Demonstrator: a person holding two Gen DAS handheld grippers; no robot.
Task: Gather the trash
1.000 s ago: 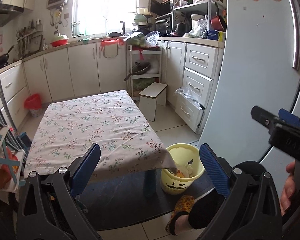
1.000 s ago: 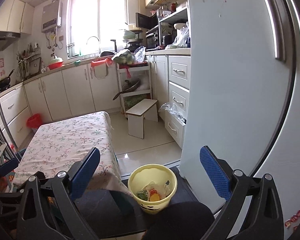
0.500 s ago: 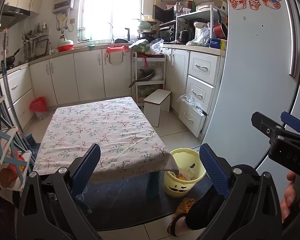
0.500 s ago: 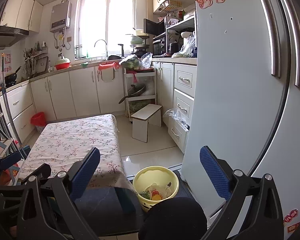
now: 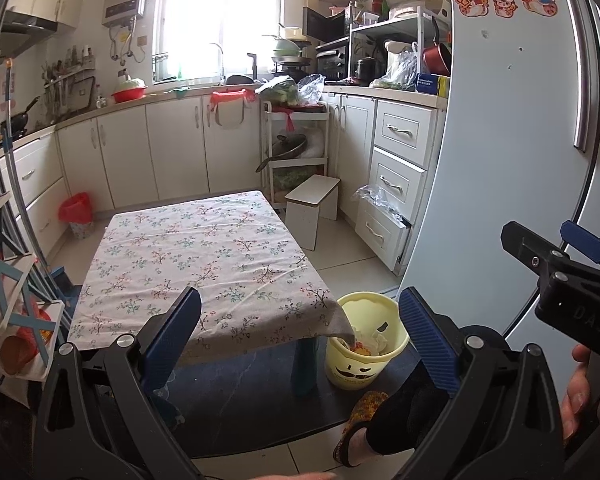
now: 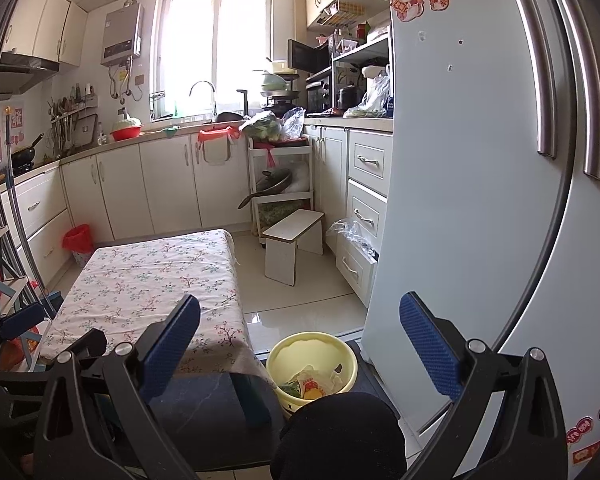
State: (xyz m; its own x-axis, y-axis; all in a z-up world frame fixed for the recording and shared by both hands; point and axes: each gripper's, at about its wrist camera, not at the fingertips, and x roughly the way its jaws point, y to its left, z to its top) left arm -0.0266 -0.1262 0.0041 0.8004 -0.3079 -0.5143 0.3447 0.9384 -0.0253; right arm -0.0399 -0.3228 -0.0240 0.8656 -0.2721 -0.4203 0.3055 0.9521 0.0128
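We hold the left hand-held gripper [image 5: 300, 332] and the right hand-held gripper [image 6: 300, 338] spread wide and empty. The yellow bin [image 6: 312, 364] of trash [image 6: 314, 384] stands beside the cloth-covered bench [image 5: 196, 264].

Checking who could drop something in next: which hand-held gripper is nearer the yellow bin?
Right, as far as I can judge. The right hand-held gripper hangs open almost directly above the yellow bin; the left hand-held gripper is open too, over the table corner beside it.
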